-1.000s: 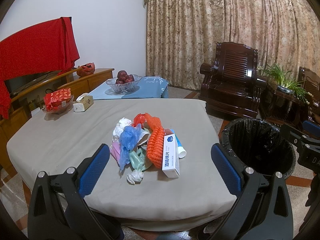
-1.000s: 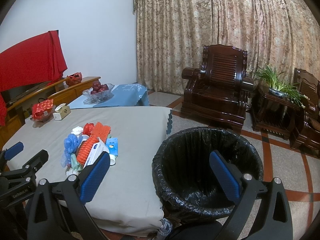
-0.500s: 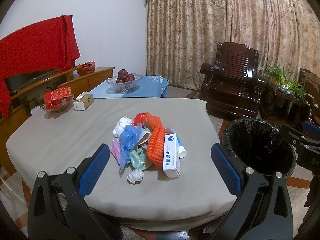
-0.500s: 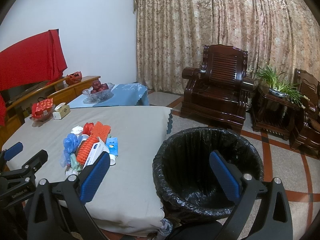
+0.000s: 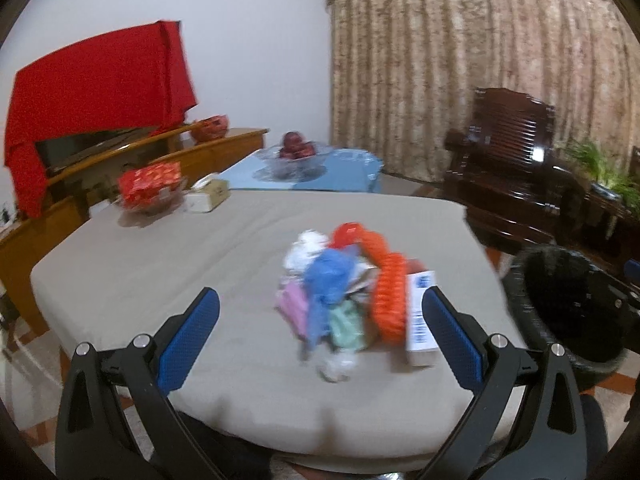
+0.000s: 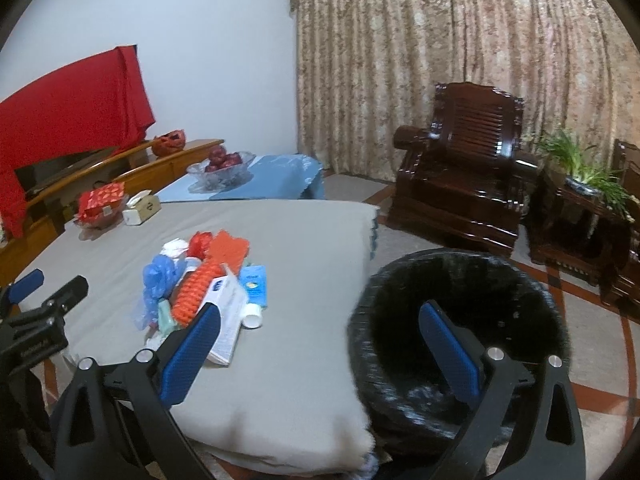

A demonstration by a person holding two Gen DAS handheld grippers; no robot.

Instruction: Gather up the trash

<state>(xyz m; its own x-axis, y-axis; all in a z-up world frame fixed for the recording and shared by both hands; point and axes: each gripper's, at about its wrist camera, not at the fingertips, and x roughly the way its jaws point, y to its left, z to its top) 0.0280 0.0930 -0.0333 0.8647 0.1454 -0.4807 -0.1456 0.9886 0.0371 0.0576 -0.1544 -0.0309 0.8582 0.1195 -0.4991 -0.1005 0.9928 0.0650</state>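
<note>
- We are at the start of the pickup: nothing is in hand yet, and the trash pile (image 5: 344, 296) sits in 1 heap near the middle of the grey-covered table (image 5: 160, 264).
- Our left gripper (image 5: 320, 336) is spread wide and empty, its 2 blue pads framing the pile from the near side; this view is blurred.
- Our right gripper (image 6: 320, 344) is equally wide open and holds nothing, hovering between the table edge and the black-lined trash bin (image 6: 460, 320), which stands on the floor just beside the table.
- In the pile we can make out orange foam netting (image 6: 200, 284), a blue plastic bag (image 6: 158, 280), a white box with blue print (image 6: 228, 312), a blue-and-white tube (image 6: 254, 292) and crumpled tissue (image 5: 336, 364).
- Next, in our judgement, the left gripper should go down on 1 outlying item, likely the crumpled tissue or the box, then close and carry it to the bin.
</note>
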